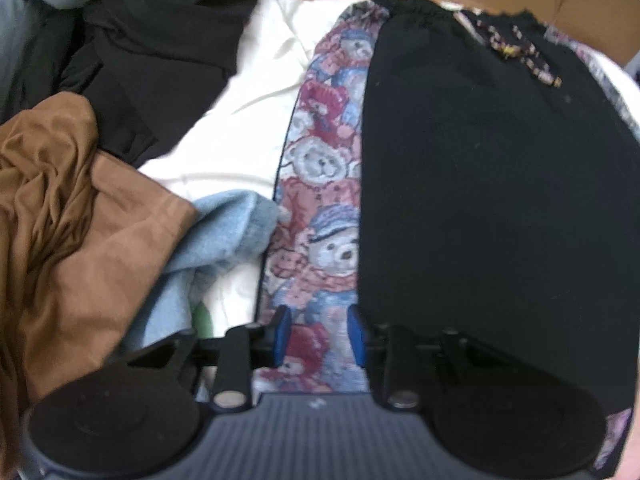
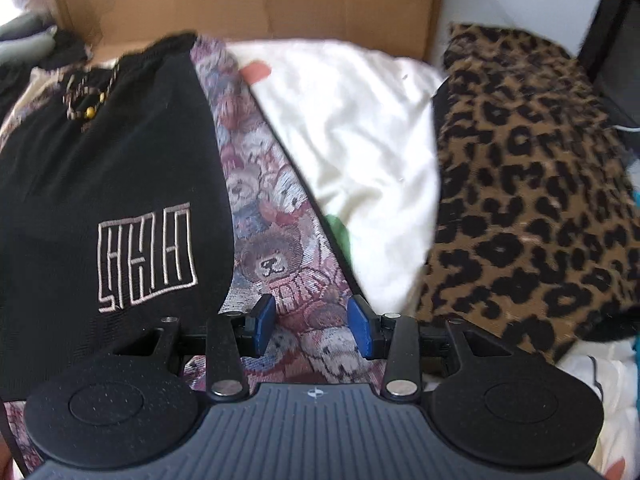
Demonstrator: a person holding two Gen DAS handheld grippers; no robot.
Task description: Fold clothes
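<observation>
— Black trousers flat across the right of the left view, on a teddy-bear blanket. Grippers?
— Left gripper low over the blanket, fingers apart, holding nothing. Right gripper likewise, spread and empty.
— Surroundings?
— Cardboard box at top; leopard fabric right.
</observation>
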